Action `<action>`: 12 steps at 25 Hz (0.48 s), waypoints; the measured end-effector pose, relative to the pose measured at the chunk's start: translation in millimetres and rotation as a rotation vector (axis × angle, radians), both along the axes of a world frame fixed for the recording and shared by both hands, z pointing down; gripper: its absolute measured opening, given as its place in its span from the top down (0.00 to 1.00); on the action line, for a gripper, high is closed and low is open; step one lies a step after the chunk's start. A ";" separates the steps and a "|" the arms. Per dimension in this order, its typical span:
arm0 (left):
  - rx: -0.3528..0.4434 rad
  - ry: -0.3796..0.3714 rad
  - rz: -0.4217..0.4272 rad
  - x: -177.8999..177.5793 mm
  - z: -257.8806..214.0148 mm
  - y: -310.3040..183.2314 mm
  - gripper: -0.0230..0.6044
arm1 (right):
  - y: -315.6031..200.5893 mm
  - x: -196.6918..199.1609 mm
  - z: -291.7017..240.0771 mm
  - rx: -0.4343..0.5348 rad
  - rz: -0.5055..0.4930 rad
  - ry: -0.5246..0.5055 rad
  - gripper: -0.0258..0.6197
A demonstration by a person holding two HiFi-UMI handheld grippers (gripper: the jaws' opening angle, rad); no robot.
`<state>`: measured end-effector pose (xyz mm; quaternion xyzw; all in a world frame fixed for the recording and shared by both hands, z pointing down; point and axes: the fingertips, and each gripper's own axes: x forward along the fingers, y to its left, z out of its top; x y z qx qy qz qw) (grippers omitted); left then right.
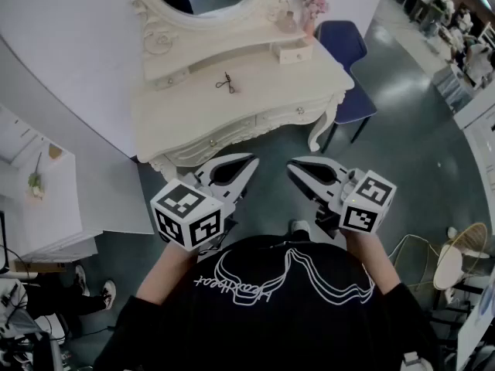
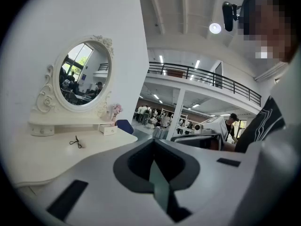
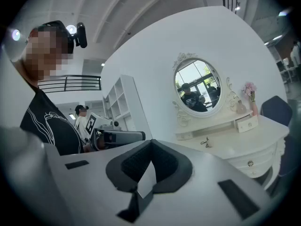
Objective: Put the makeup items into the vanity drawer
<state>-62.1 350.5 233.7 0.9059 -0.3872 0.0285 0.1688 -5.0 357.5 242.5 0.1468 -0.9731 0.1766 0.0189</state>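
**Hazards before the first reach: shut drawers, one thin flat item**

1. Vanity (image 1: 255,91). It stands well apart from both grippers, across open floor. No step of the task looks begun. A long forward reach will be needed, and a reach made in haste could knock a gripper against the front edge.

2. Chair (image 1: 348,45). It is blue and sits just beside the vanity's right end. It narrows the approach on that side, so an elbow or the right gripper could catch it.

3. Front drawers (image 1: 298,114). Both appear closed, and each has a small round knob. One must be opened before anything goes in. The likely faults are a pinch slipping off the knob, or a pull off the drawer's line making it bind.

4. Left gripper (image 1: 249,163) and right gripper (image 1: 294,165). Each has its jaws fully together with nothing between them (each gripper's own view confirms this). Both are held in front of the person's chest, tips toward the vanity. The jaws must part before either can take a knob or the item.

5. Vase of flowers (image 1: 313,6). It is on the upper shelf at the right end. It is light and tall, and a high reach could topple it.

6. Makeup item (image 1: 225,83). This is a small dark looped tool (an eyelash curler by its look, though it is too small to confirm). It lies flat near the middle of the tabletop. Because it is thin and low, the jaws may scrape the surface. They may also push it along or flick it away instead of gripping it.
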 end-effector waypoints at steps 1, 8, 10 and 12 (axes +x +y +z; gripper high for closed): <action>0.001 -0.004 0.001 -1.2 -1.0 1.7 0.96 | 1.2 -1.2 -1.8 0.002 0.000 -0.001 0.95; 0.008 -0.013 -0.009 -13.5 -5.4 9.7 0.96 | 4.6 -8.2 -10.5 0.013 -0.001 -0.007 0.95; 0.010 -0.011 -0.011 -18.6 -4.9 8.2 0.96 | 4.4 -13.3 -10.3 0.016 -0.003 -0.003 0.95; 0.004 -0.005 -0.010 -22.7 -2.3 6.3 0.96 | 2.4 -16.9 -5.8 0.003 0.006 0.006 0.95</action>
